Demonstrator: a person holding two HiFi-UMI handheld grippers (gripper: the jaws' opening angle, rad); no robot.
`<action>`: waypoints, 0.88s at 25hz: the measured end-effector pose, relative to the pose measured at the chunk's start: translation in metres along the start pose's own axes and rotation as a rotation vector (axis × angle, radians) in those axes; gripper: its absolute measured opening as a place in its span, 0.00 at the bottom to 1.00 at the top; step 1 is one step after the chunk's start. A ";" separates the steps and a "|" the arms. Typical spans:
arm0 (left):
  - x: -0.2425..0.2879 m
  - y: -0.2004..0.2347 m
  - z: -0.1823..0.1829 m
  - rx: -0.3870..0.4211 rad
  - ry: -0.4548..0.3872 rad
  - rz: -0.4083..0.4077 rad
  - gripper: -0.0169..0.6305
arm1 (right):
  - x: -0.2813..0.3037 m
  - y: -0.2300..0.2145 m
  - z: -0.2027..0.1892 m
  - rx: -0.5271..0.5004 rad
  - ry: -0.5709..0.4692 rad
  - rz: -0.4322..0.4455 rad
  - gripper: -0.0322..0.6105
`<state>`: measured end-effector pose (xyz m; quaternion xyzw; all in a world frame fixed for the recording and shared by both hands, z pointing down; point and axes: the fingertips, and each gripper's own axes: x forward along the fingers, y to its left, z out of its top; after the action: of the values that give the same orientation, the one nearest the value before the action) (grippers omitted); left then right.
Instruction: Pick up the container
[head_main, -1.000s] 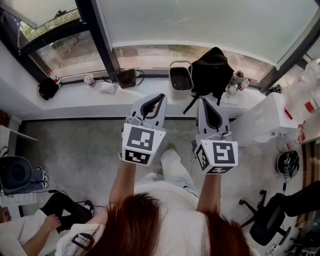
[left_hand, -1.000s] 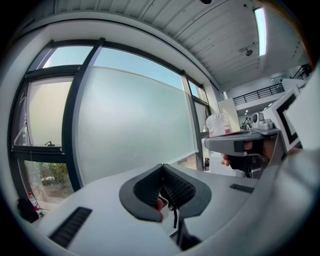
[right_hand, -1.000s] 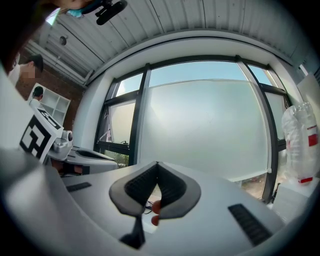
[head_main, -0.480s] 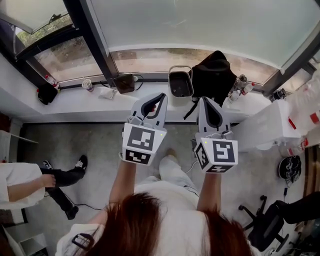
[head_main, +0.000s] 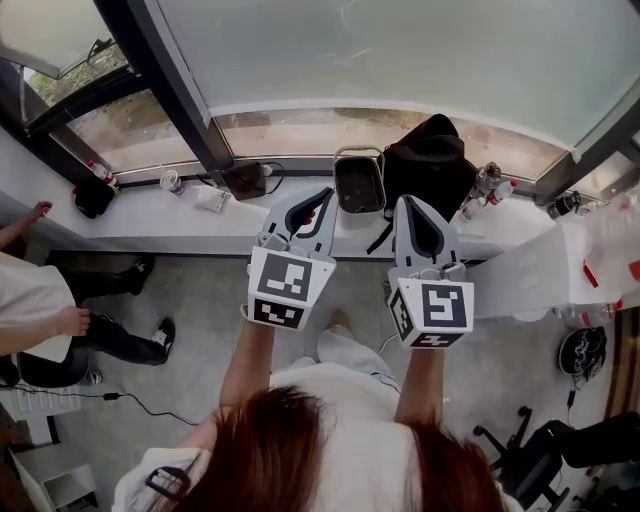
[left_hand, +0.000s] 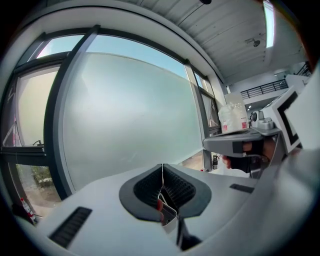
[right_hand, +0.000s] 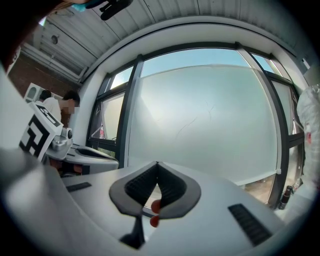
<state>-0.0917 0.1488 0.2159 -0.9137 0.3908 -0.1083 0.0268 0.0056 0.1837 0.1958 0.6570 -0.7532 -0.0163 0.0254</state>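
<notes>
Plainly mid-approach, nothing gripped yet. On the left, a fully closed, empty left hand-held gripper (head_main: 312, 205); ahead and to its right on the window ledge (head_main: 150, 212), the black container (head_main: 358, 185). Then the right hand-held gripper (head_main: 415, 212), equally closed and empty, black backpack (head_main: 432, 165) just beyond. Next: open jaws, reach forward, clamp the container's rim.

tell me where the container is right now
In the head view, the container sits on the white window ledge near the picture's centre, immediately left of the black bag and below the window glass.
</notes>
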 end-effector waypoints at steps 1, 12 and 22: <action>0.008 0.001 0.001 -0.001 0.003 0.003 0.05 | 0.006 -0.006 -0.001 -0.004 0.003 0.002 0.09; 0.076 0.014 0.002 -0.019 0.020 0.065 0.05 | 0.065 -0.060 -0.013 -0.030 0.003 0.033 0.09; 0.101 0.025 -0.006 -0.034 0.039 0.091 0.05 | 0.095 -0.072 -0.030 -0.065 0.034 0.048 0.09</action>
<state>-0.0430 0.0591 0.2359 -0.8930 0.4342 -0.1179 0.0087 0.0658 0.0796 0.2236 0.6377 -0.7674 -0.0291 0.0600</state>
